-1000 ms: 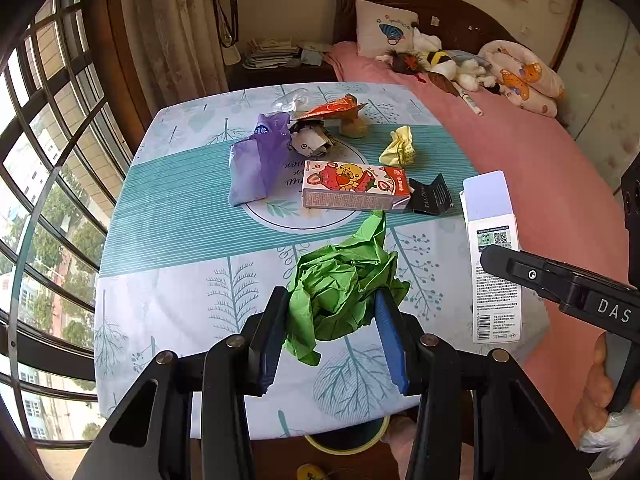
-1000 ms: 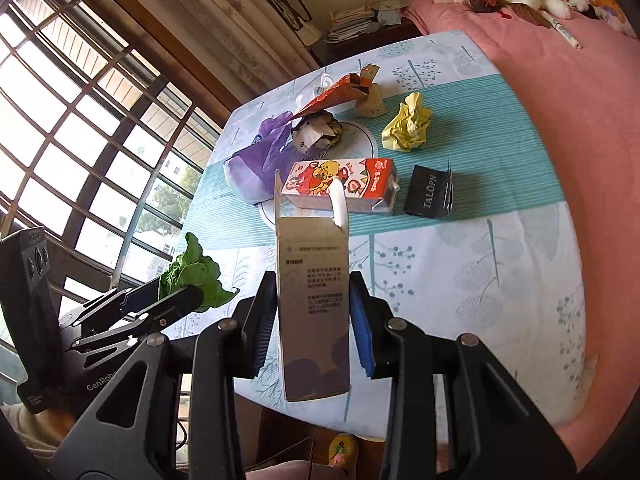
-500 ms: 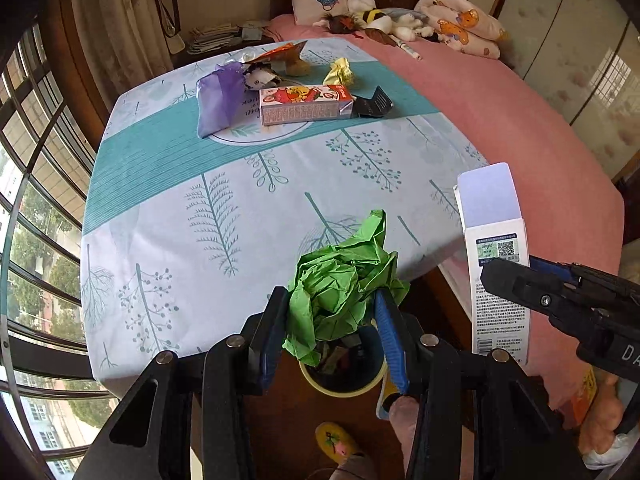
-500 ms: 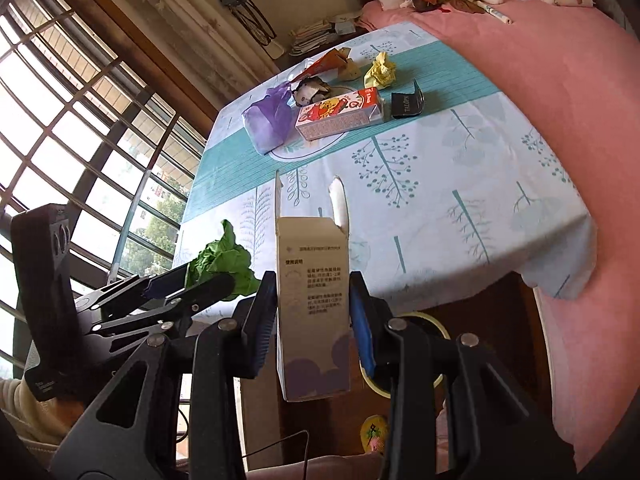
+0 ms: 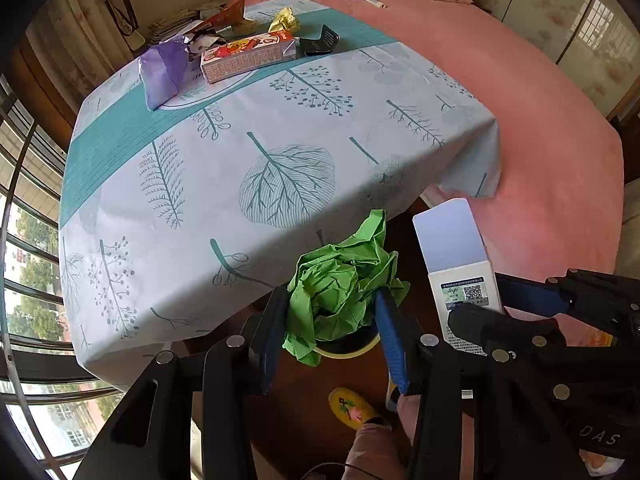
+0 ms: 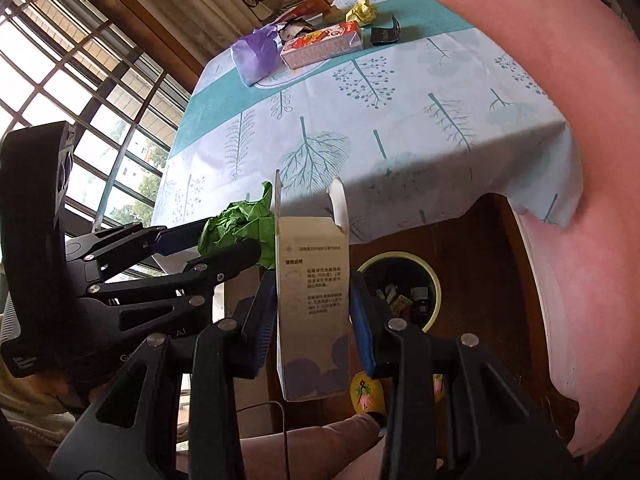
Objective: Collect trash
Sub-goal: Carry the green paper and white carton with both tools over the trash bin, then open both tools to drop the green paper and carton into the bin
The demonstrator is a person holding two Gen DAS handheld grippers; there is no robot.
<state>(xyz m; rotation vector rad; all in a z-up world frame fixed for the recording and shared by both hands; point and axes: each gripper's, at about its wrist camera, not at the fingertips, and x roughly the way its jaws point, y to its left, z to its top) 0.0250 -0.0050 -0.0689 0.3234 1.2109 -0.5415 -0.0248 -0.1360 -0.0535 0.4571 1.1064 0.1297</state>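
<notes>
In the left wrist view, the table (image 5: 168, 208) under its leaf-print tablecloth fills the frame from 9 to 12 o'clock, and at its far end near 11 o'clock lie a purple bag (image 5: 164, 70), a long cartoon-printed carton (image 5: 248, 58), a crumpled yellow wrapper (image 5: 285, 20) and a small black packet (image 5: 320, 42). At 6 o'clock the left gripper (image 5: 330, 330) is clenched on a crumpled green paper ball (image 5: 340, 292), the 2 blue pads pressing its sides, held off the table edge above the yellow-rimmed waste bin (image 5: 352, 350) on the dark floor. At 4 o'clock the right gripper (image 5: 500, 312) enters from the side, grasping a tall white carton (image 5: 458, 264) with its top flap open. A yellow slipper (image 5: 352, 408) shows at 6 o'clock by the person's pink trouser leg. In the right wrist view, the left gripper (image 6: 224, 248) reaches in from 9 o'clock with the green ball at its tip, just beside the white carton, which the right gripper (image 6: 314, 320) clamps upright at centre. The bin, already holding scraps, sits just right of the carton near 4 o'clock, and a pink bedspread (image 6: 580, 120) covers the right edge.
</notes>
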